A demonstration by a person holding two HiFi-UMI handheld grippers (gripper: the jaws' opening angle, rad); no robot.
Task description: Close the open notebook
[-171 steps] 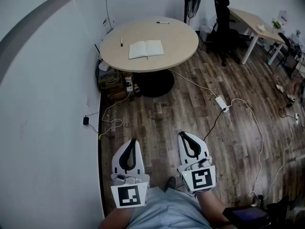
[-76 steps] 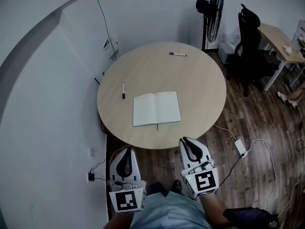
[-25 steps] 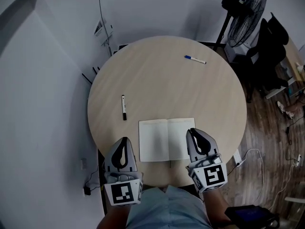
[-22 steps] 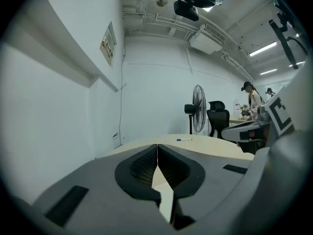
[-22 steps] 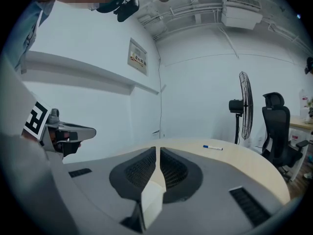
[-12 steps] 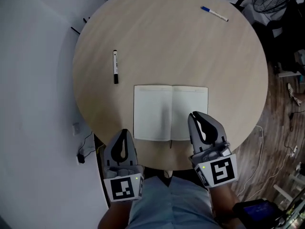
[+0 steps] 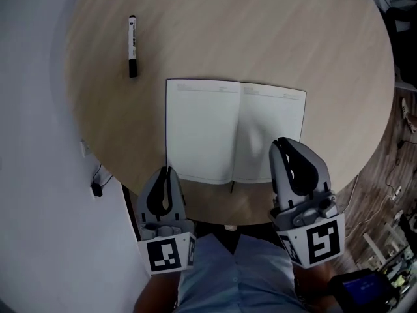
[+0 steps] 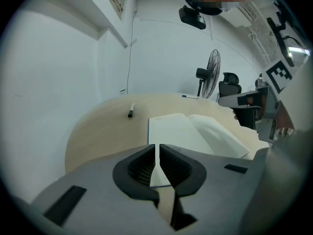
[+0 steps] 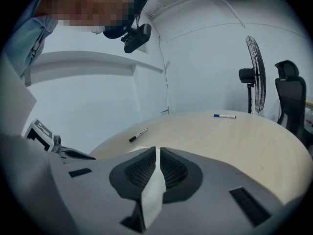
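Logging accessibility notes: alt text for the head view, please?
An open notebook lies on a round table, a black marker to its left. The left gripper is by its near left corner, the right gripper over its right page, fingers together.

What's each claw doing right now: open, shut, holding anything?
Left claw: shut, empty, by the notebook's near left corner.
Right claw: shut, empty, over the notebook.

Office: round mtg table [image 7: 260, 31], swivel chair [image 9: 289, 99], pedestal fan [image 9: 255, 77].
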